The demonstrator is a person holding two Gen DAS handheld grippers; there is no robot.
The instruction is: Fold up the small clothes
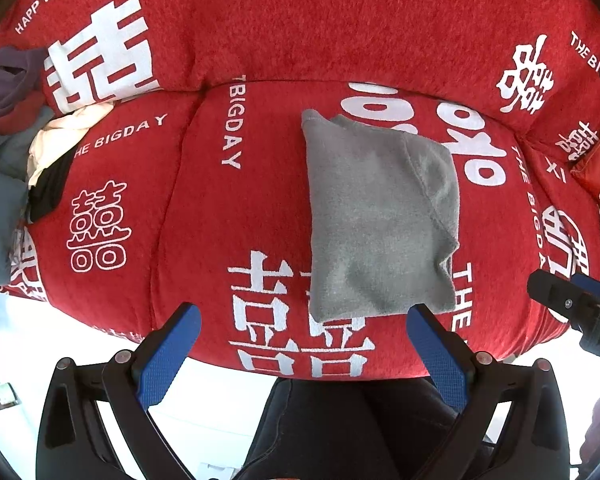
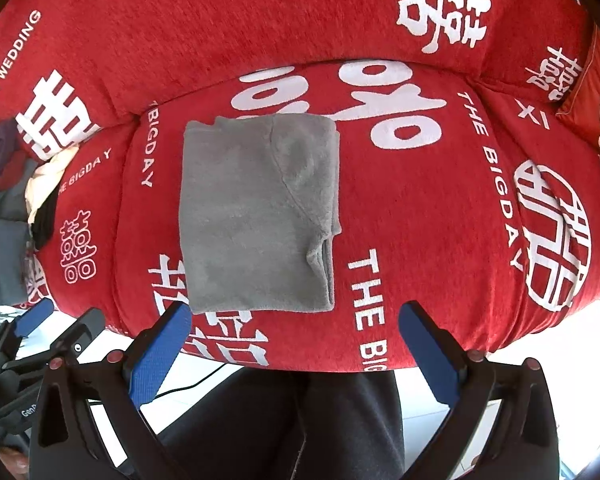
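Looking along the left tongs (image 1: 303,330): spread wide and empty above the sofa's (image 1: 204,216) front edge, apparently freed from the folded grey garment (image 1: 380,216) lying flat mid-seat; heap of other clothes (image 1: 16,148) cut off at the left end. Right tongs (image 2: 294,326) likewise spread and empty near the front edge, garment (image 2: 256,212) just ahead; inner folds hidden.

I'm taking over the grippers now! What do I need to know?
Left gripper: open, empty, held at the sofa's front edge.
Right gripper: open, empty, beside it.
Grey garment: folded into a neat rectangle on the red sofa cover, nothing touching it.
Done: this piece looks folded.
Left: a pile of unfolded clothes waits at the sofa's left end. Probably move the grey one aside and take the next.
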